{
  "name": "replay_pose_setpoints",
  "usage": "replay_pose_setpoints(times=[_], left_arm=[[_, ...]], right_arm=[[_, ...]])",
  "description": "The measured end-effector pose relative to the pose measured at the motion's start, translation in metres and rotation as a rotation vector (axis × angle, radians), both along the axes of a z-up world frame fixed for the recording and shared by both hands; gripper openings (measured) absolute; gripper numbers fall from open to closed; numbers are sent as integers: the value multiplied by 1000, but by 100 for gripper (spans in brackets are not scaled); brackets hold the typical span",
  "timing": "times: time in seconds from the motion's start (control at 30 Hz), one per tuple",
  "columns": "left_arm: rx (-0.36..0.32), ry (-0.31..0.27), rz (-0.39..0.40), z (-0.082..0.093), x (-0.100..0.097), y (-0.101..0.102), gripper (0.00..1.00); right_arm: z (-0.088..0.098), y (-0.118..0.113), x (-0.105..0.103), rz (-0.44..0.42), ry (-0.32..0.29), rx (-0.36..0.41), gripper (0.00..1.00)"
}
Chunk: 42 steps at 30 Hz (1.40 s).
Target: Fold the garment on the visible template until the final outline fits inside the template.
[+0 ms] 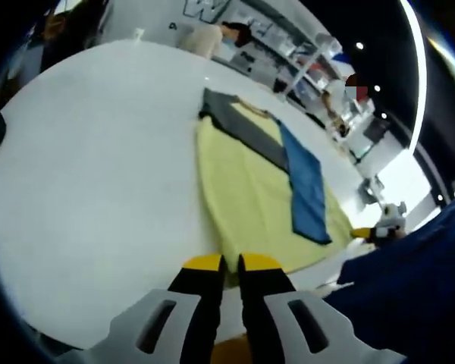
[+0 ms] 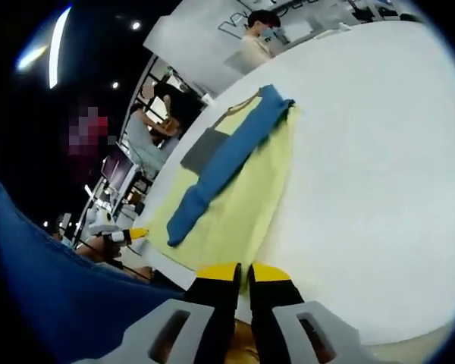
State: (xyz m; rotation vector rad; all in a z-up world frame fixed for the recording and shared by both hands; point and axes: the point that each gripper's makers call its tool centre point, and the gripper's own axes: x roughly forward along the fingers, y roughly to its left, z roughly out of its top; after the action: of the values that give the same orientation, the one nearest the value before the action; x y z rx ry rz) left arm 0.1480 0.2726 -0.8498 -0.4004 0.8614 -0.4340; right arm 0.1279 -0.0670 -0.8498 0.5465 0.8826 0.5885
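A: Where is the garment (image 1: 254,189) lying?

B: Flat on the white table (image 1: 98,174), toward its right side in the left gripper view. It is a yellow shirt with a grey sleeve (image 1: 243,125) and a blue sleeve (image 1: 303,189), both folded across the body. In the right gripper view the same garment (image 2: 235,189) sits toward the table's left edge, its blue sleeve (image 2: 227,163) running lengthwise over the yellow.

A: And the template?

B: I cannot make out any outline under or around the cloth.

A: How do the edges lie?

B: The hem is near, the collar far. The yellow long edge facing the middle of the table runs straight. The other long edge lies close to the table's rim, where blue clothing (image 1: 409,288) of the person crowds in.

A: Room to move?

B: A wide bare stretch of table (image 2: 379,167) lies beside the garment on the side away from the person, and more beyond the collar. Shelves and people stand far off past the table.

A: The grippers?

B: The left gripper (image 1: 231,265) has its yellow-tipped jaws pressed nearly together at the near hem; whether they pinch cloth I cannot tell. The right gripper (image 2: 243,274) shows the same, jaws close together just at the hem corner.
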Motion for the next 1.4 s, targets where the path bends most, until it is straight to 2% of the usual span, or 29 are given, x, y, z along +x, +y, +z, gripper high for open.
replay_pose_setpoints(times=[0.37, 0.7, 1.0, 1.13, 1.4], left_arm=[[21, -3, -13, -2, 0, -1, 1], [15, 3, -3, 1, -2, -2, 0], [11, -11, 3, 13, -5, -3, 0], [7, -9, -6, 15, -5, -4, 0], [4, 6, -30, 17, -20, -8, 0]], right_arm=[[-4, -2, 1, -1, -5, -13, 0], [3, 0, -2, -35, -2, 7, 0], [17, -7, 1, -57, 7, 79, 0], [19, -7, 1, -51, 8, 81, 0], [21, -10, -6, -44, 24, 87, 0]])
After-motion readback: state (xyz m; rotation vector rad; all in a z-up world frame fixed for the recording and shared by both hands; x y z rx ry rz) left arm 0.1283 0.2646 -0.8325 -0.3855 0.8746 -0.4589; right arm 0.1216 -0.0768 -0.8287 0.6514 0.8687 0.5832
